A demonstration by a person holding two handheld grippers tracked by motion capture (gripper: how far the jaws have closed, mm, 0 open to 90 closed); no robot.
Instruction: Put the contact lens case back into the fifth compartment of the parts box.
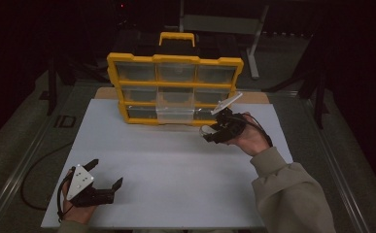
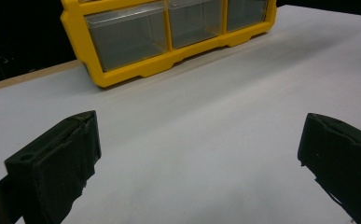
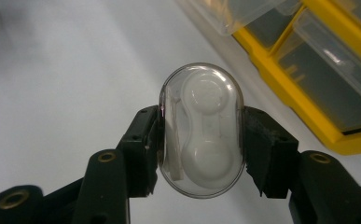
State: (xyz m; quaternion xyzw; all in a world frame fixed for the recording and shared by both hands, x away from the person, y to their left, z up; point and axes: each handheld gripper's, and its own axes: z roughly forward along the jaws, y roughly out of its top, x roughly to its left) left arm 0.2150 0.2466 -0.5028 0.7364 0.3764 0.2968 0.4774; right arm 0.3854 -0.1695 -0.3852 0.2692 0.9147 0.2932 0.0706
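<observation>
right tool (image 3: 201,140) clamped on clear oval case (image 3: 201,130), left tool (image 2: 197,154) spread wide, yellow drawer organizer (image 1: 175,87) behind

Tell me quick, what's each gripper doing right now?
Left gripper: open, holding nothing, low over the white table.
Right gripper: shut on a clear oval case, near the yellow drawer box.

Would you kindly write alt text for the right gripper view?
The right gripper is shut on a clear oval case holding a white insert, its black jaws pressing on both sides above a white table. A yellow drawer organizer lies at upper right.
</observation>
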